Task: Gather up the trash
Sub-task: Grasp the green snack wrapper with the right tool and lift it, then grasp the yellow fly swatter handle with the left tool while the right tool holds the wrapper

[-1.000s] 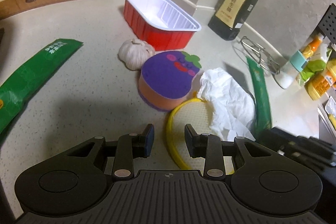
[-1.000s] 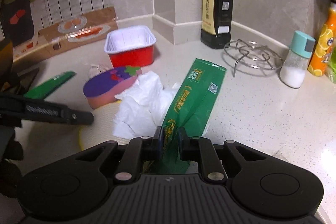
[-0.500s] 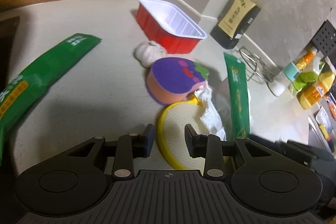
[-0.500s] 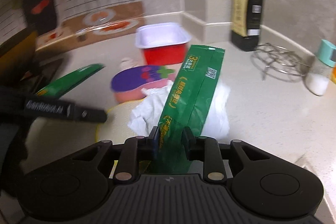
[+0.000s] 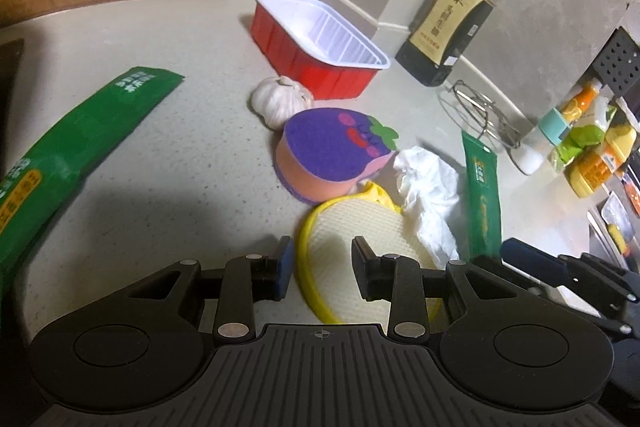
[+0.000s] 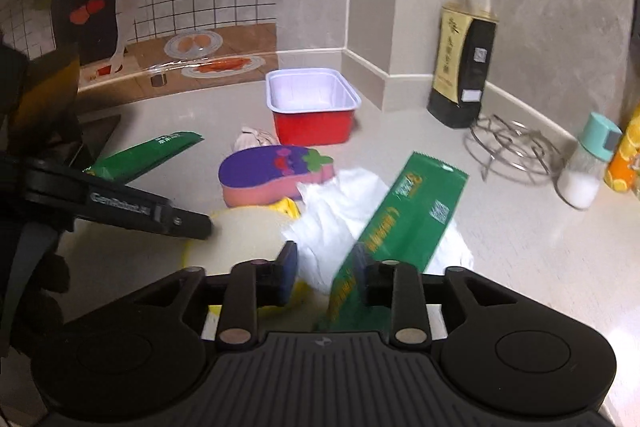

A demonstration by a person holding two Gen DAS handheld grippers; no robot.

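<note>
Right wrist view: the pale counter (image 6: pixel 520 247) is filling the frame. At lower centre the right claw (image 6: pixel 326 267) is opening, a green wrapper (image 6: pixel 404 223) leaning against its right finger, over a crumpled white tissue (image 6: pixel 332 211). Left wrist view: the left claw (image 5: pixel 322 259) is hanging released above a yellow-rimmed mat (image 5: pixel 352 239); a second green wrapper (image 5: pixel 80 143) is lying at far left.
</note>
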